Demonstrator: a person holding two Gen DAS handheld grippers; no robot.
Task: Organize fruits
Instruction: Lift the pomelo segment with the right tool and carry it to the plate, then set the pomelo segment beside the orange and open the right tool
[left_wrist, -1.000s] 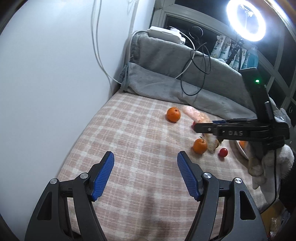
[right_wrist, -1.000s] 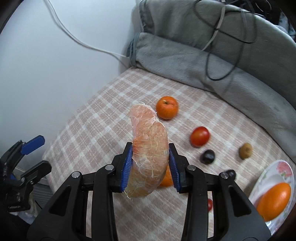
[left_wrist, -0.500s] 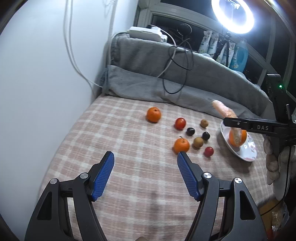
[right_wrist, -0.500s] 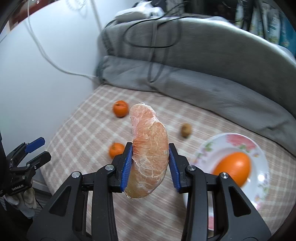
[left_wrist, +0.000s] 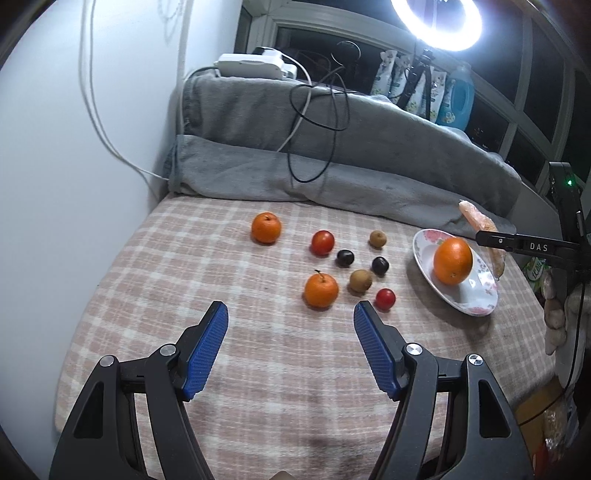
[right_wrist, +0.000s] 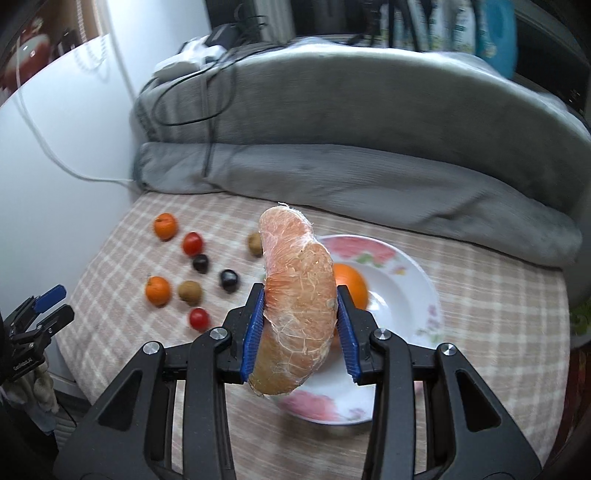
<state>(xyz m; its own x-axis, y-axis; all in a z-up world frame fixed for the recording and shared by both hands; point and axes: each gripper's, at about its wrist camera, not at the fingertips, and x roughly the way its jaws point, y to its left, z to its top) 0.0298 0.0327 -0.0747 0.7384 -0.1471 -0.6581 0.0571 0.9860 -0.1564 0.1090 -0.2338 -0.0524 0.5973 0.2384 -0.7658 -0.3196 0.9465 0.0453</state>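
A bed covered by a pink-and-cream checked blanket carries two orange mandarins, two red tomatoes, two dark plums and two brown kiwis at centre, a white floral plate at right, and a folded grey blanket along the far edge.

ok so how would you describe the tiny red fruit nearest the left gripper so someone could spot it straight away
Start at the white flowered plate holding a large orange on the pink checked blanket. Left of the plate lies a cluster of loose fruit; at its near edge, beside a brown kiwi, sits the small red cherry tomato. It is the smaller of two red fruits and the smallest in the cluster.
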